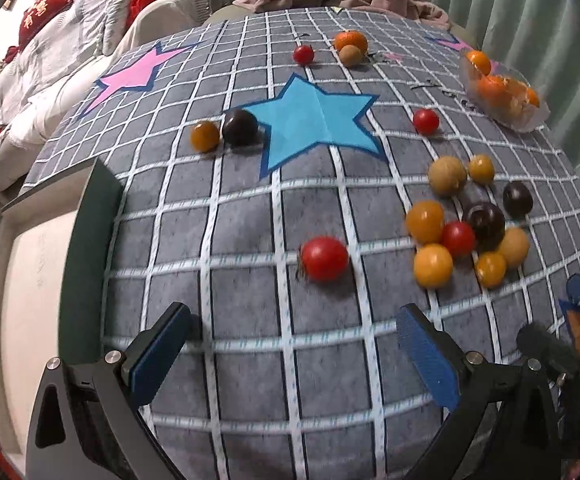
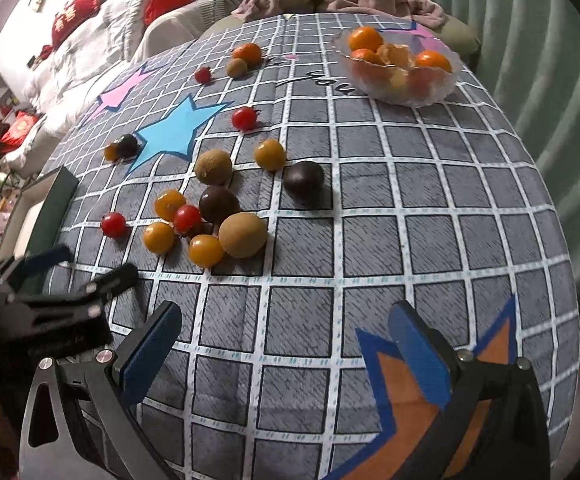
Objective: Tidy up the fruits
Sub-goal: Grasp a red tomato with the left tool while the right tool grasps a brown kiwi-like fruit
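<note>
1. Right wrist view is showing a clear glass bowl at the far right of the table, already holding several orange fruits; that looks like the only sorting done so far.
2. Most fruit is lying loose on the grid-patterned tablecloth. A main cluster of yellow-orange, red, dark and brown pieces is sitting mid-table, several of them touching.
3. Apart from the cluster, a red tomato is sitting alone nearest the left gripper; another red one is lying just right of the blue star; a dark fruit and a yellow one are touching at the star's left point; a tangerine, a brown fruit and a small red one are resting at the far edge.
4. I am judging the task as early: many pieces are waiting to be gathered, and how they should be grouped is not shown.
5. The left gripper is hanging over bare cloth with its jaws spread wide, gripping and touching nothing; the lone red tomato is lying just ahead, between the finger lines.
6. The right gripper is likewise standing wide apart and empty, above the cloth near an orange star, well apart from the bowl.
</note>
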A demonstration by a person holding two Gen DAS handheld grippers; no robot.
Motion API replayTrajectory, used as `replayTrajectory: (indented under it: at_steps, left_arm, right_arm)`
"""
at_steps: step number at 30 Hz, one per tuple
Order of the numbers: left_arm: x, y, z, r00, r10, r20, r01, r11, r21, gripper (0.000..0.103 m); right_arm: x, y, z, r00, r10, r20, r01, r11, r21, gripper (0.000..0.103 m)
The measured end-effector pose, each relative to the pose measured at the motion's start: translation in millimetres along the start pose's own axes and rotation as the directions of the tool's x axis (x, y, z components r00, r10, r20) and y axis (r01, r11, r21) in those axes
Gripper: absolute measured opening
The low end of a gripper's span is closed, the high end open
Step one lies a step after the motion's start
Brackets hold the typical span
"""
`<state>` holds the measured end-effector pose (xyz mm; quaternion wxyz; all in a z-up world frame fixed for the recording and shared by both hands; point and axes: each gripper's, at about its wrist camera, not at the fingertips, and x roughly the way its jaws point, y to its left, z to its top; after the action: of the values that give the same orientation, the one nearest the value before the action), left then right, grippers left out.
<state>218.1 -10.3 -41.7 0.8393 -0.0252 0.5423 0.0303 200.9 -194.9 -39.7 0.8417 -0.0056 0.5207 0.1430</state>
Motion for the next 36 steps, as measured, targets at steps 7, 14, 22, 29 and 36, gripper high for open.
replayTrajectory:
  at_steps: [7,14,22,29,36]
  left_arm:
    - [3.8,2.8,3.3,0.999,-0.032,0.034,0.032,0.999,-0.017,0.103]
    - [5.7,-5.0,12.4,0.998,-0.028,0.058,0.026,0.999,0.021,0.096]
    - [-5.7,-9.6,11.2,0.992,-0.07,0.105,0.065,0.997,0.048,0.025]
    - [-15.5,1.9,-3.8,0.989,-0.1,0.113,0.099,0.995,0.014,0.024]
    - [-19.8,6.0,-14.4,0.988,-0.097,0.124,0.095,0.995,0.019,0.024]
  right_arm:
    - [7.7,8.1,7.1,0.999,0.008,0.049,-0.004,0.997,-0.073,0.101]
    - [12.7,20.6,23.4,0.995,0.053,0.084,-0.043,0.992,-0.122,0.064]
    - [6.3,17.8,19.1,0.987,0.127,0.101,-0.119,0.989,-0.088,0.043]
    - [-11.6,13.2,8.4,0.984,0.142,0.103,-0.136,0.988,-0.071,0.025]
    - [1.8,11.9,8.9,0.983,0.168,0.076,-0.165,0.985,-0.046,0.04]
